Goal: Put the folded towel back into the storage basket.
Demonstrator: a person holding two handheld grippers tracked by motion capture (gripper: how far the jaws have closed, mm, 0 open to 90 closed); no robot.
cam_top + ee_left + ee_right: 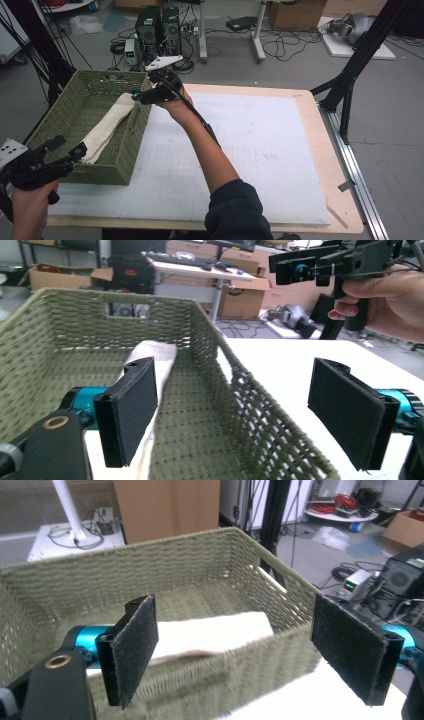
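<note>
A cream folded cloth (107, 127) lies lengthwise inside a green woven basket (131, 150) at the table's left side. My left gripper (69, 146) hovers at the basket's near corner, open. In the left gripper view its jaws (240, 405) straddle the basket's right wall (260, 405), one jaw over the cloth's near end (157, 352), and neither pad presses on anything. My right gripper (142, 90) is held above the basket's far right rim, open. In the right gripper view its wide jaws (235, 645) face the basket wall (225, 670), with the cloth (210, 632) beyond, untouched.
A white gridded mat (250, 145) covers the wooden table (320, 130) to the right of the basket. Black frame legs (350, 75) stand at the right and left. Computer towers (157, 27) and cables lie on the floor behind.
</note>
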